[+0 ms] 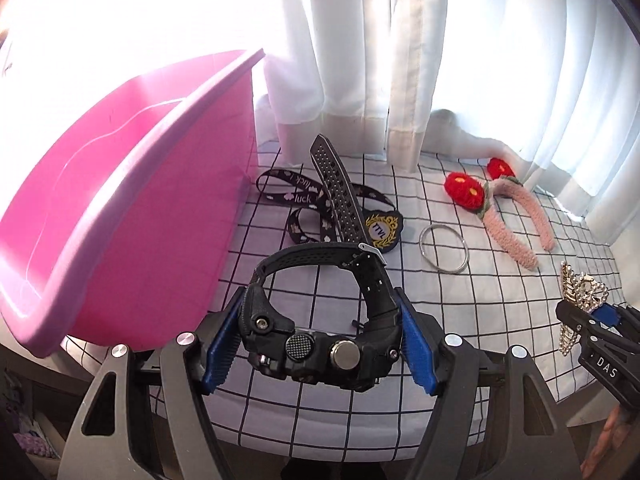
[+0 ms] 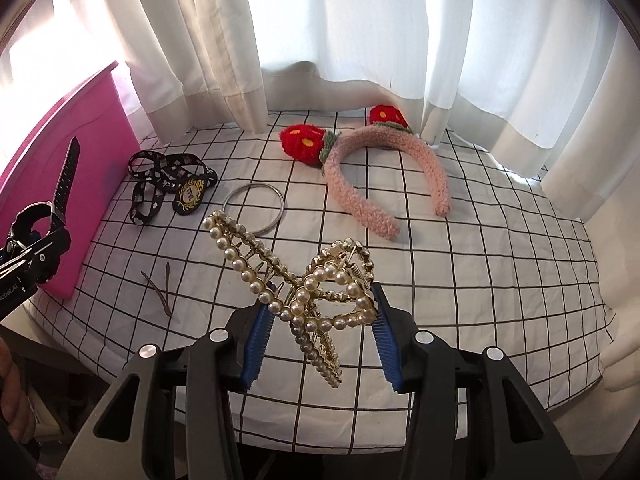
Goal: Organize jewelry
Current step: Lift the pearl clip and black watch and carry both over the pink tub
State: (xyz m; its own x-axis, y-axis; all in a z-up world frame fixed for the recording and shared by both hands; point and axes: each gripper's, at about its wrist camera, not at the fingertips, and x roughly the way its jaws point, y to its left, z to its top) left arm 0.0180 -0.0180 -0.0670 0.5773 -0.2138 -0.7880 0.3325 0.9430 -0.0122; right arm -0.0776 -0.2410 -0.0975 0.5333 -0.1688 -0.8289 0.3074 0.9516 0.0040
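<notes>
My left gripper (image 1: 320, 344) is shut on a black sports watch (image 1: 320, 320), held above the checked cloth beside the pink bin (image 1: 132, 184); its perforated strap sticks up. It also shows in the right wrist view (image 2: 36, 224). My right gripper (image 2: 318, 336) is shut on a gold pearl hair claw (image 2: 296, 280), lifted above the cloth; it appears at the right edge of the left wrist view (image 1: 580, 300). A silver bangle (image 2: 254, 208), a black "luck" ribbon with a badge (image 2: 168, 184) and a pink knitted headband with red flowers (image 2: 384, 164) lie on the cloth.
White curtains (image 2: 320, 40) hang along the far edge of the table. A thin brown hairpin (image 2: 160, 288) lies near the pink bin's corner (image 2: 60, 184). The grid-patterned cloth (image 2: 500, 260) covers the table; its front edge drops off near me.
</notes>
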